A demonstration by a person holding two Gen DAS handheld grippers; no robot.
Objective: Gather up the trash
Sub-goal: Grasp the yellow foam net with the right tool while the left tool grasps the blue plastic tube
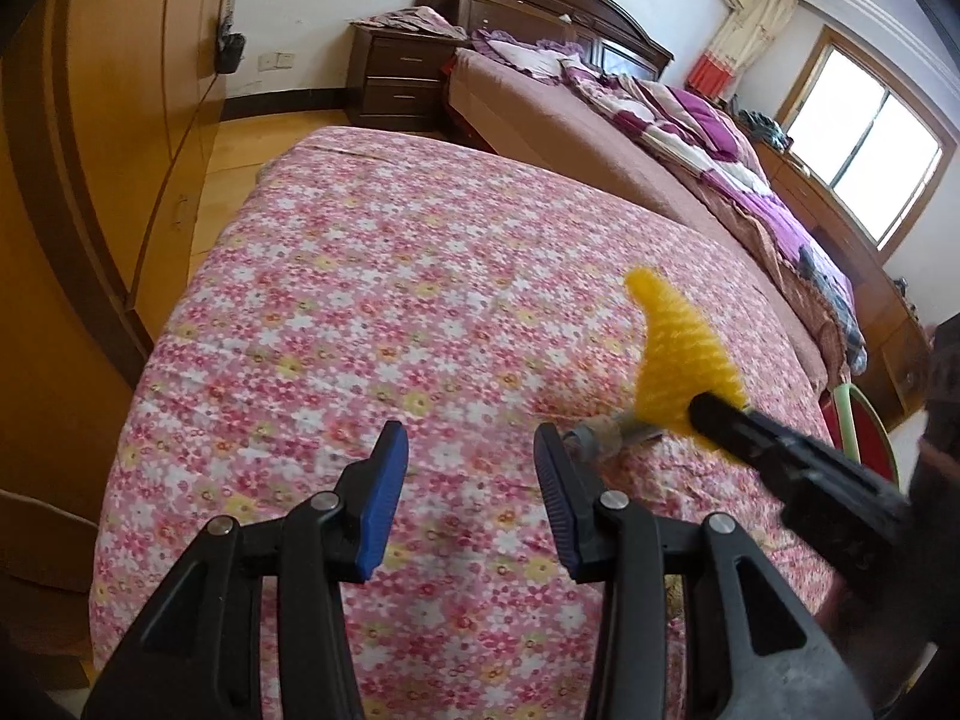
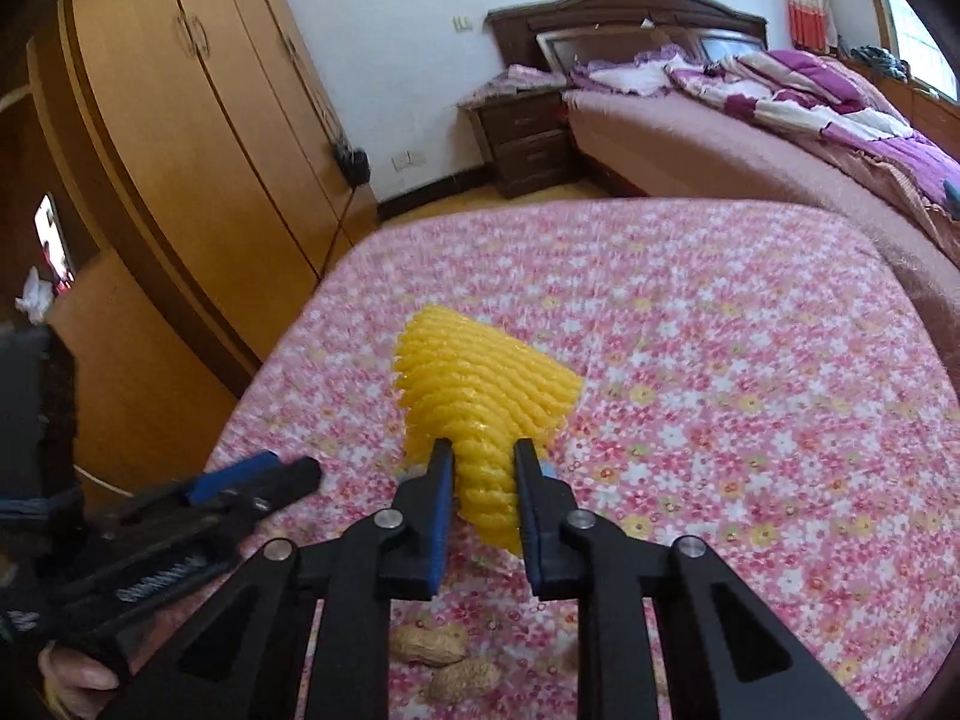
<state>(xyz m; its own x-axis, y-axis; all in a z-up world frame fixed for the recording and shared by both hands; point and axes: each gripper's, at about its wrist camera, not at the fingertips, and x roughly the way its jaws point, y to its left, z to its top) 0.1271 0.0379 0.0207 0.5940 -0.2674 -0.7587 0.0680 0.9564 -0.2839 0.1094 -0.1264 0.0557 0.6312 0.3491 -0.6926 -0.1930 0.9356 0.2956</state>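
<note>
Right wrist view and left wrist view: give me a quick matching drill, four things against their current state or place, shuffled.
Things:
1. yellow foam net
2. peanuts
3. left gripper
4. crumpled grey wrapper

States:
A. open, nothing between its fingers
B. pinched in the right gripper, lifted off the floral quilt
C. lying on the quilt beneath the right gripper
D. lying on the quilt just beside the left gripper's right fingertip

Pairs: 1-B, 2-C, 3-A, 4-D
</note>
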